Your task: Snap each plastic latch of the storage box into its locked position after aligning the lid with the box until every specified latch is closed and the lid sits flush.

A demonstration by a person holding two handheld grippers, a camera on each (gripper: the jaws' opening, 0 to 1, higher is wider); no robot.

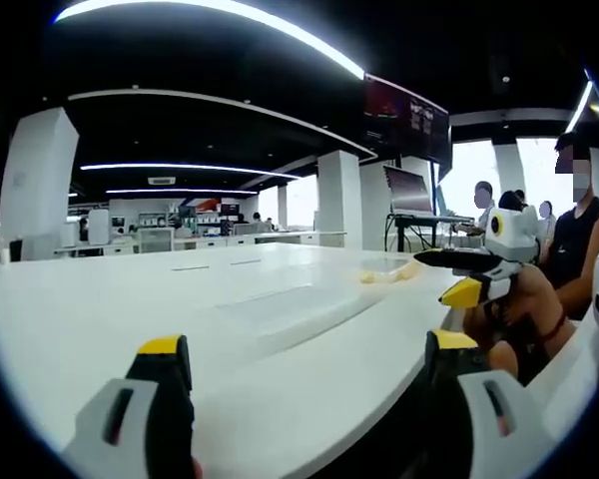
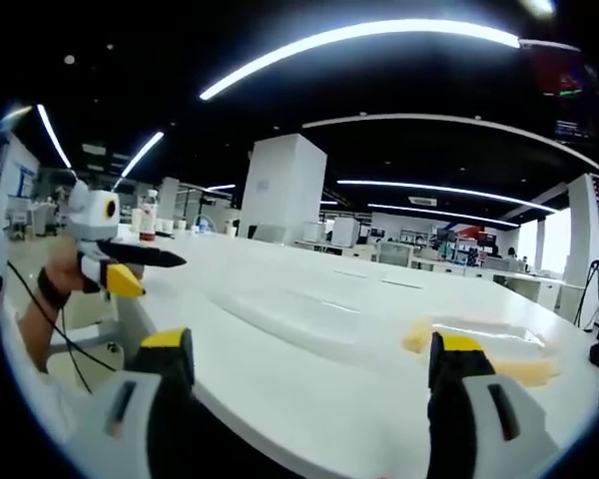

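Note:
A clear plastic lid (image 1: 275, 307) lies flat on the white table (image 1: 100, 319), ahead of my left gripper (image 1: 304, 347), whose yellow-tipped jaws stand wide apart with nothing between them. Farther right sits the clear storage box (image 1: 387, 271) with yellowish latches. In the right gripper view the lid (image 2: 295, 311) lies ahead at centre and the box (image 2: 484, 344) sits just beyond the right jaw. My right gripper (image 2: 307, 351) is open and empty above the table's near edge. Each gripper appears in the other's view, held by a hand, jaws apart: the right gripper (image 1: 457, 275), the left gripper (image 2: 130, 267).
People (image 1: 579, 230) stand and sit past the table's right end. A monitor on a stand (image 1: 409, 195) is behind the box. White pillars (image 2: 285, 190) and desks with equipment (image 1: 180, 235) fill the far room. The table edge runs just under both grippers.

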